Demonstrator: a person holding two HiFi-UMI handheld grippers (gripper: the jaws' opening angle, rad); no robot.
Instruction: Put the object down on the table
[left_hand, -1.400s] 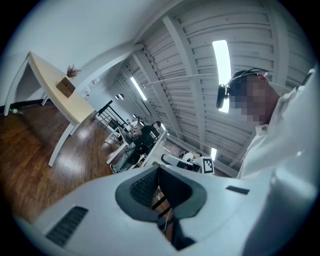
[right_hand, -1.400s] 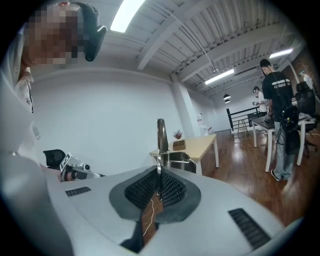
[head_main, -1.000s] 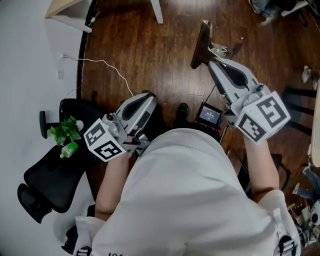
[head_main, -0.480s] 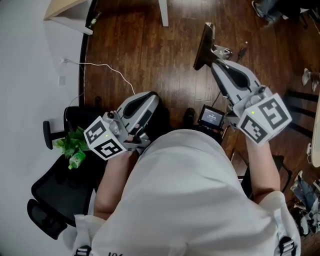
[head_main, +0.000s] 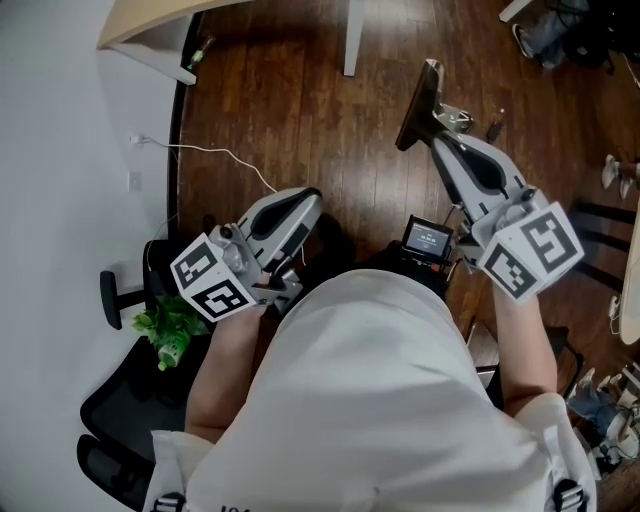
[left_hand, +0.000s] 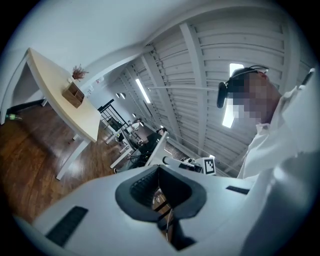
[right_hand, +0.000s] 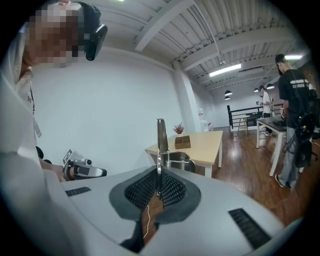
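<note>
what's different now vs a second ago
The person has walked toward the table, whose corner now shows further in the head view; the chair with the green plant has slid right and down in it. Unchanged: the right gripper stays shut on the thin flat object, the left gripper shut and empty, both held out front.

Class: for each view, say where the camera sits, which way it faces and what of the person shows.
Head view: on head, facing down at floor; shirt, left tool, right tool.
Left gripper view: on left tool, along its shut jaws towards the table; shirt.
Right gripper view: on right tool, along jaws gripping a thin object; shirt.
Shared: both gripper views show that table.
</note>
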